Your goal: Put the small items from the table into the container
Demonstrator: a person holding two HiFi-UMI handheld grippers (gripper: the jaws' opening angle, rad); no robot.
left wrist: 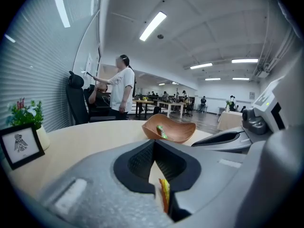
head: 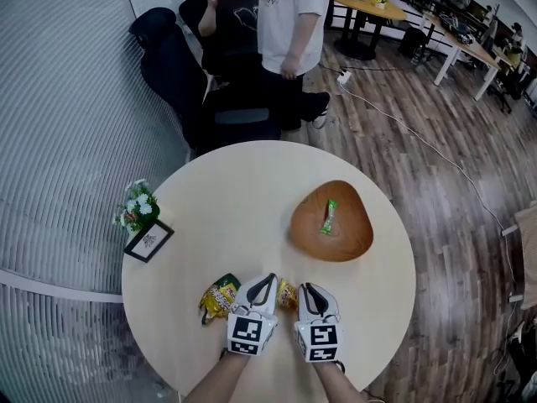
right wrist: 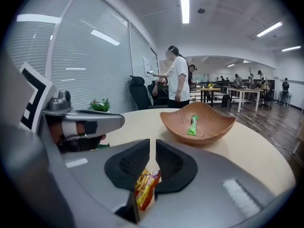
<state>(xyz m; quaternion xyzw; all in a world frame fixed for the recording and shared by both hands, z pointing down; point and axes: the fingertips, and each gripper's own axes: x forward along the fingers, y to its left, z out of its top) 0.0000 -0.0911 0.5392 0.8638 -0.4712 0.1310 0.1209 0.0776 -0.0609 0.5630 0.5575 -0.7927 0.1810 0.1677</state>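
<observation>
A wooden bowl (head: 352, 240) on the round table (head: 226, 200) holds a green candy (head: 330, 217), which also shows as the green candy (right wrist: 193, 125) and the green candy (left wrist: 161, 131). A small orange-yellow packet (head: 288, 294) lies on the table between my two grippers. My left gripper (head: 270, 279) is shut, with that packet (left wrist: 164, 196) showing low behind its closed tips. My right gripper (head: 307, 289) has its pads almost together with nothing between the tips. The packet (right wrist: 146, 186) lies under its jaws. A larger yellow-green snack bag (head: 219, 297) sits just left of the left gripper.
A small potted plant (head: 138, 206) and a framed card (head: 148, 241) stand at the table's left edge. Beyond the table's far side a person stands by a black office chair (head: 180, 65) where another sits. Desks fill the room behind.
</observation>
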